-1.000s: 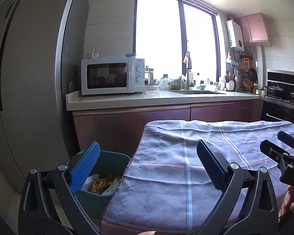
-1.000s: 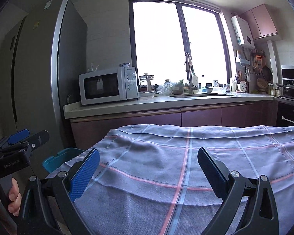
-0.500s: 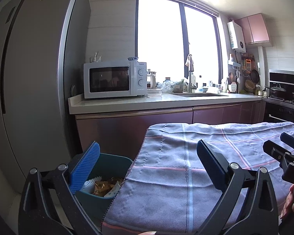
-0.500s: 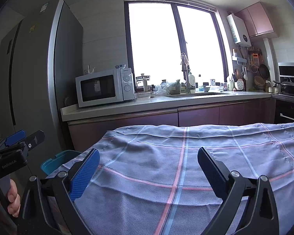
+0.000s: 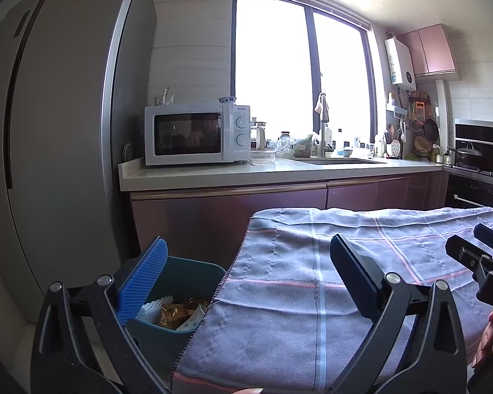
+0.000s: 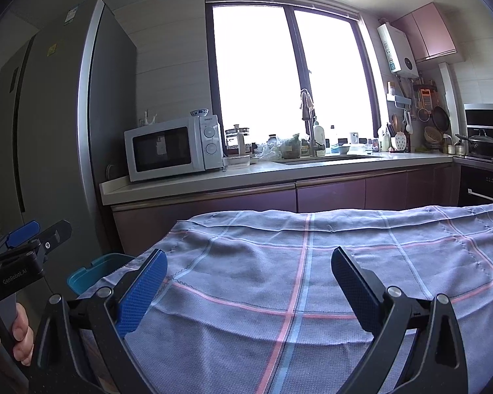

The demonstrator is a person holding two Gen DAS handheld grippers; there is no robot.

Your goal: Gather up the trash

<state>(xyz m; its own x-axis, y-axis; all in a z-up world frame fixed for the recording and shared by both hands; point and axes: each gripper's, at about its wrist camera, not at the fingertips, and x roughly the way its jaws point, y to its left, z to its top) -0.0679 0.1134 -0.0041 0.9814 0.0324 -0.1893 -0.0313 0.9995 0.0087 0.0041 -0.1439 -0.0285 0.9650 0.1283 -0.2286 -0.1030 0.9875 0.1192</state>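
A teal bin stands at the table's left edge, with crumpled paper and wrappers inside; its rim also shows in the right wrist view. My left gripper is open and empty, held over the table's left edge beside the bin. My right gripper is open and empty above the grey checked cloth on the table. No trash shows on the cloth.
A tall grey fridge stands at the left. A kitchen counter behind the table carries a white microwave, a sink and several jars. A stove with pots is at the far right.
Both grippers have tilted slightly upward and drawn back, so the kitchen sits higher and the table lower in view. Both stay open and empty.
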